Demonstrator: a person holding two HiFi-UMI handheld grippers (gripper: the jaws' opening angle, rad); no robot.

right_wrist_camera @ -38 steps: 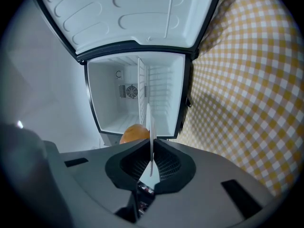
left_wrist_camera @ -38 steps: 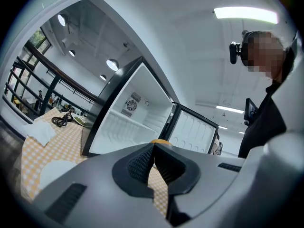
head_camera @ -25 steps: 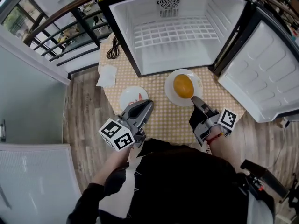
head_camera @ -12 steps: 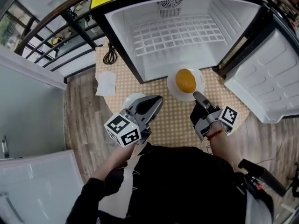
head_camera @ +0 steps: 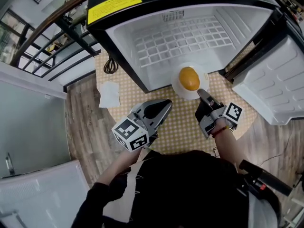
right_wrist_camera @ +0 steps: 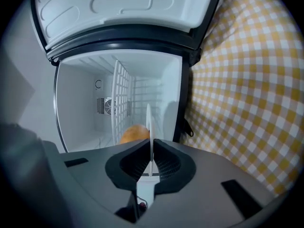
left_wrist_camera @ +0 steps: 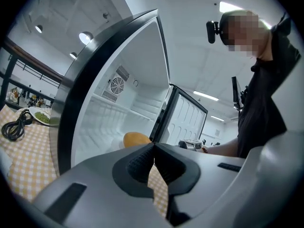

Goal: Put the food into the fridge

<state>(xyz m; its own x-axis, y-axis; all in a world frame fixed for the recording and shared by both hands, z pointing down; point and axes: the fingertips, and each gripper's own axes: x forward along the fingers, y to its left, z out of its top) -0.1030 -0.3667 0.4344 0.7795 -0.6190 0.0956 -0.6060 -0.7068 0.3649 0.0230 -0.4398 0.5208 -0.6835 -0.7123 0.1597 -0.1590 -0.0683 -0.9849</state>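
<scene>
The right gripper (head_camera: 202,93) pinches the plate (head_camera: 176,86) by its rim at the fridge (head_camera: 180,37) opening, with the food (head_camera: 189,78) on it. The left gripper (head_camera: 166,104) is clenched on nothing. Held by one edge, the plate may tip and the food could roll off.

A black cable (head_camera: 110,65) lies on the checked tablecloth (head_camera: 183,127), perhaps a paper napkin (head_camera: 109,94) beside it.

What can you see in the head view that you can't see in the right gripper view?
Only the head view: the left claw, a white paper on the floor side, and the fridge's yellow label. Only the right gripper view: the right claw up close, its pads shut on the thin edge of the plate. Both: the open fridge, the plate, the orange food and the checked cloth.
</scene>
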